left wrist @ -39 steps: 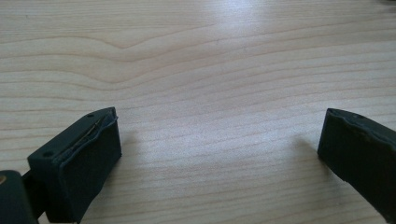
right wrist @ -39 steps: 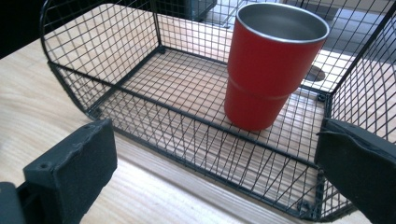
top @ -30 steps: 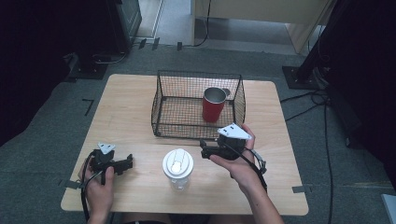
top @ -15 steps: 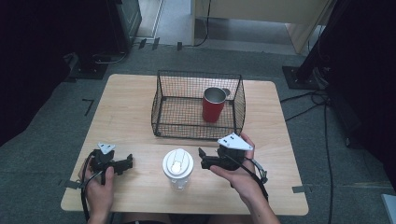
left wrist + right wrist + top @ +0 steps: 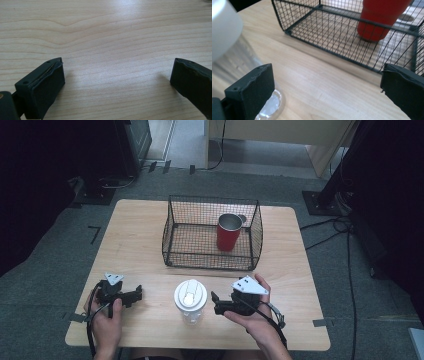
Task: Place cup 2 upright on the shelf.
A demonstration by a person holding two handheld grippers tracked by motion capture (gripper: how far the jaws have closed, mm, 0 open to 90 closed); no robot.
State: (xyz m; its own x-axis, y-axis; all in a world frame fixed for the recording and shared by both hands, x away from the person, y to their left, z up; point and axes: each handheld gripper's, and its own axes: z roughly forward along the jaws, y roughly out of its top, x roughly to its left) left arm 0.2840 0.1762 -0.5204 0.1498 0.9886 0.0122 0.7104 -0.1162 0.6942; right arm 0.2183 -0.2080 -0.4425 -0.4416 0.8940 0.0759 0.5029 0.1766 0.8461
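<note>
A clear plastic cup (image 5: pixel 190 301) with a white lid stands near the table's front edge; in the right gripper view its clear wall (image 5: pixel 229 47) is just left of my left jaw. My right gripper (image 5: pixel 216 303) sits low, just right of the cup, pointing at it. Its jaws (image 5: pixel 327 90) are open and hold nothing. A black wire basket (image 5: pixel 210 262) in mid-table holds an upright red metal cup (image 5: pixel 228 232), also seen as the red cup (image 5: pixel 382 17) behind the mesh (image 5: pixel 332 32). My left gripper (image 5: pixel 136 293) rests at the front left, open (image 5: pixel 117 82) over bare wood.
The wooden table (image 5: pixel 135 245) has bare wood left and right of the basket. The table's front edge runs close behind both hands. Cables and dark stands lie on the floor around the table.
My right gripper has come down and back toward the front edge, ending beside the lidded cup. The left gripper has stayed put.
</note>
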